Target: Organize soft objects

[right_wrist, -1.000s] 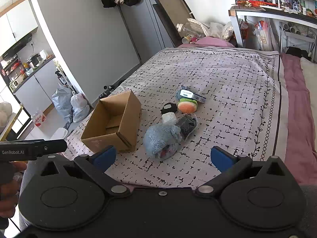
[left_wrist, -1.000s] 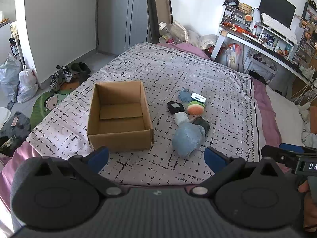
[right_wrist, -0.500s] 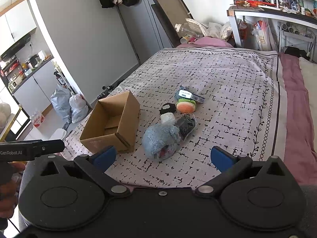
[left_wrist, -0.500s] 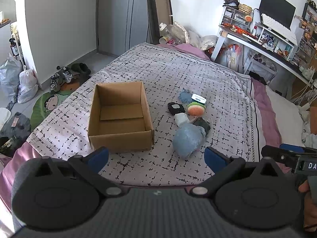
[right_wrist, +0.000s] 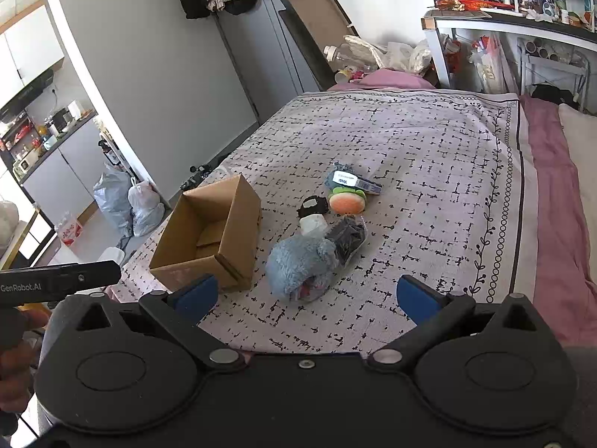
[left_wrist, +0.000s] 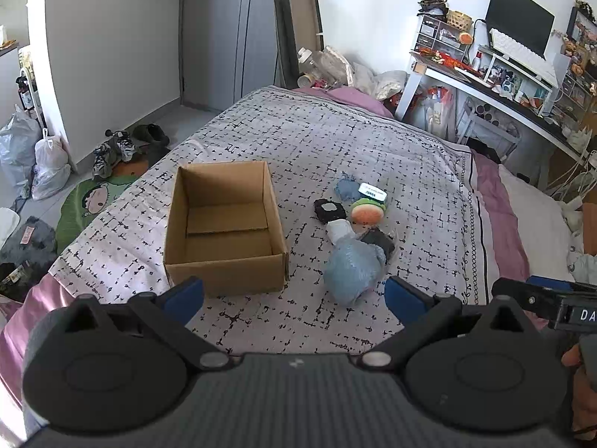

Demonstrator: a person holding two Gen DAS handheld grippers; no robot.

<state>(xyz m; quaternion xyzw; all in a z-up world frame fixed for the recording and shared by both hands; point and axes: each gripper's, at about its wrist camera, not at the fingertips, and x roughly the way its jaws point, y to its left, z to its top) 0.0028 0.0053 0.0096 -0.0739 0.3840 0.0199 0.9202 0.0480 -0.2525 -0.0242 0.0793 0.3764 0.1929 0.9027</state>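
An open cardboard box (left_wrist: 224,224) (right_wrist: 209,239) stands on the patterned bedspread (left_wrist: 373,142), with nothing in it. To its right lies a small heap of soft things: a fluffy blue plush (left_wrist: 352,272) (right_wrist: 302,265), an orange and green plush (left_wrist: 367,212) (right_wrist: 347,201), a black pouch (left_wrist: 328,209), a white roll (left_wrist: 339,228), a dark item in clear wrap (right_wrist: 349,239) and a blue cloth under a labelled packet (left_wrist: 350,188). My left gripper (left_wrist: 294,296) hangs open short of the box and the heap. My right gripper (right_wrist: 306,295) is open too, just before the blue plush.
Shoes (left_wrist: 123,145), bags (left_wrist: 44,164) and a green mat (left_wrist: 89,205) lie on the floor left of the bed. A cluttered desk with a monitor (left_wrist: 518,30) stands at the far right. The other gripper's body (left_wrist: 552,302) shows at the right edge.
Both views have crept slightly toward the heap and the box. Nothing on the bed has moved, and both grippers stay open.
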